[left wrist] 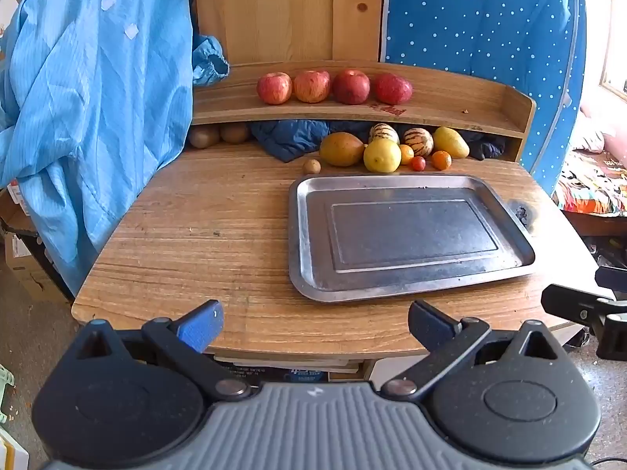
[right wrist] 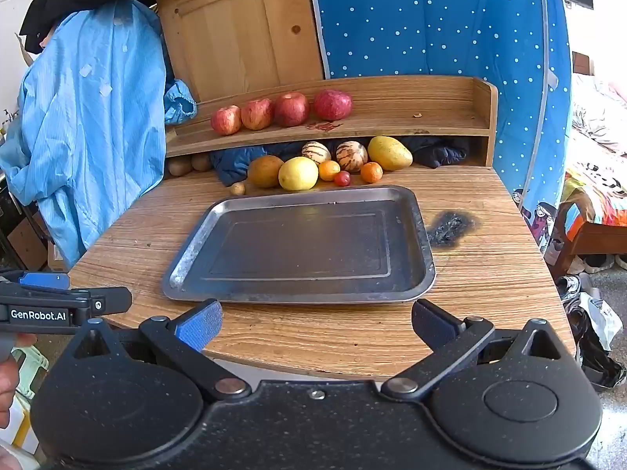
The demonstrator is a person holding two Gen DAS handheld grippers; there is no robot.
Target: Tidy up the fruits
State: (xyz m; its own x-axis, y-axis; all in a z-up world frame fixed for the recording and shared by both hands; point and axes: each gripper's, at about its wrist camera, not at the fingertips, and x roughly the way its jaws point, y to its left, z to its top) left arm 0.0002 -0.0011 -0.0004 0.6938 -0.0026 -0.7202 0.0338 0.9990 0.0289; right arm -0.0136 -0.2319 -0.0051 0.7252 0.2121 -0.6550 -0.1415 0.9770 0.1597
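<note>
Both tongs [left wrist: 315,327] [right wrist: 316,327] gape wide, holding nothing, before tray [right wrist: 188,258]

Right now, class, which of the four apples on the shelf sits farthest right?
The deep red apple at the right end of the row on the shelf. It is darker and more evenly red than the two streaky, paler apples at the left end.

Wooden counter [right wrist: 490,274] with a black scorch mark [right wrist: 450,225] near its right side. Light blue garment [left wrist: 90,109] hangs at left, draping over the counter's left edge. Dark blue jacket [left wrist: 290,139] stuffed under the raised wooden shelf [left wrist: 450,105]. Pine cabinet door [right wrist: 235,47] behind. Blue white-dotted fabric wardrobe [right wrist: 431,19] at back right. Bed with colourful printed bedding [left wrist: 591,188] far right. Shoes [right wrist: 572,286] on floor beside counter. Cardboard box [left wrist: 23,270] on floor at left.
</note>
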